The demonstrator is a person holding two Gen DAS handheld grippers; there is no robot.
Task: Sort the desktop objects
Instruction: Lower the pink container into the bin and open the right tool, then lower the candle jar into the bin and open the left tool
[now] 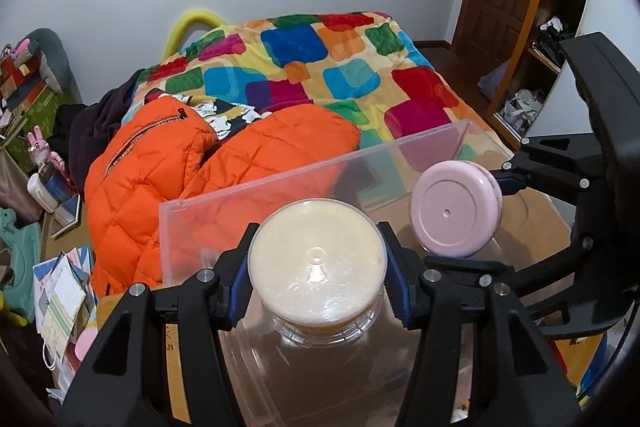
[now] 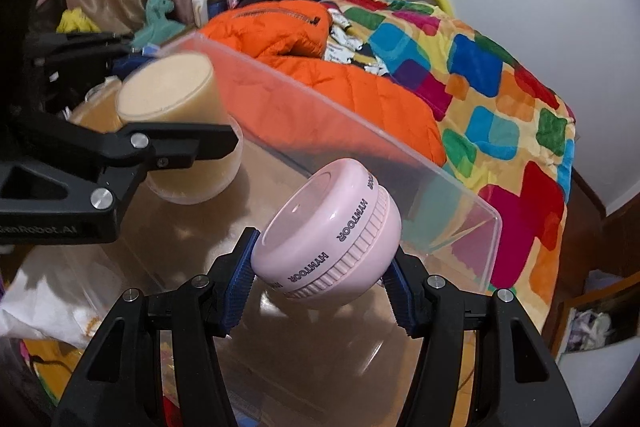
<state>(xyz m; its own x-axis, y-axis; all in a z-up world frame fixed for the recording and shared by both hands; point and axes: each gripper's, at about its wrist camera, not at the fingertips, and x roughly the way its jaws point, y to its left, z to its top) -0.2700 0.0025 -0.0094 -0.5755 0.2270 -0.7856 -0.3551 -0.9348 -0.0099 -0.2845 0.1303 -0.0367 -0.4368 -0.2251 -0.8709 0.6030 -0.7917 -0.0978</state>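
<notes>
Clear acrylic walls mark the goal: a transparent bin [image 1: 280,187] sits on a brown surface [image 1: 532,211] just beside the bed with the chequered blanket [image 1: 340,67] and orange puffer jacket [image 1: 224,163]. In the left wrist view, the left claw [image 1: 318,277] clamps a clear round tub [image 1: 318,263] of cream-coloured contents, its blue pads pressed on both sides, poised over the bin's interior. At about two o'clock from it, the right claw [image 2: 320,283] grips a pink round HYMTOOR gadget [image 2: 328,239], tilted, also above the bin floor. Neither item appears to rest on the bottom yet, though the clear plastic makes this hard to judge. I judge the sorting midway: two items are picked and carried, both remaining to be set down and released. Papers [image 1: 60,291] lie strewn at nine o'clock, apparently unsorted.
</notes>
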